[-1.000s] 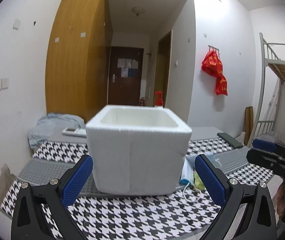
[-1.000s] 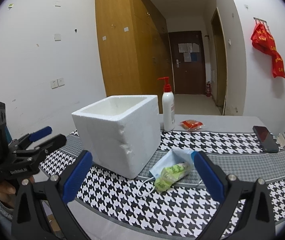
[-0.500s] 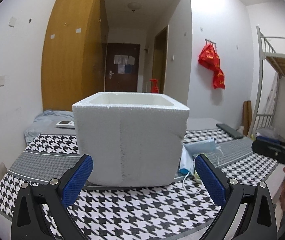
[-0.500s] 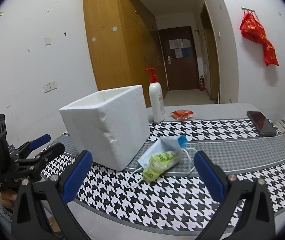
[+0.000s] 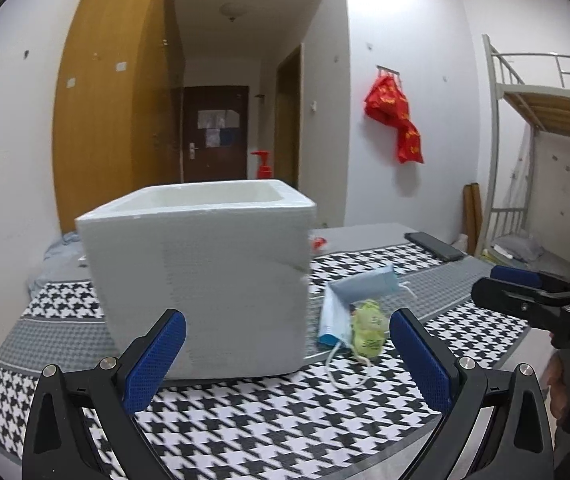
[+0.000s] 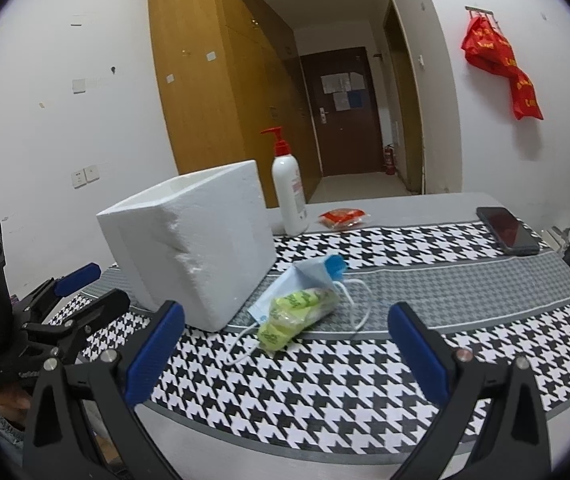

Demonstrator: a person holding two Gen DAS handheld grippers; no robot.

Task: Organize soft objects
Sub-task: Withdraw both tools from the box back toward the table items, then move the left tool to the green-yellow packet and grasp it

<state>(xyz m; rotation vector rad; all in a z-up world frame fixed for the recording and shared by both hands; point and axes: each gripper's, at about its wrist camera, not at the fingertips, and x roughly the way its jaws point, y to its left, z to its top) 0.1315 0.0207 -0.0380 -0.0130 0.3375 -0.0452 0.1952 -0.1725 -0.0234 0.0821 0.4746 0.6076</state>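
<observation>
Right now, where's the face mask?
In the right wrist view the face mask lies on the houndstooth tablecloth, just right of the white foam box, with a yellow-green packet lying on it.

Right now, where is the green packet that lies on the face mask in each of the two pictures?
Left wrist view: the green packet lies lower right of centre, on the face mask, right of the foam box.
Right wrist view: the packet lies near the centre, just right of the box.
Shared landmark: the foam box.
</observation>
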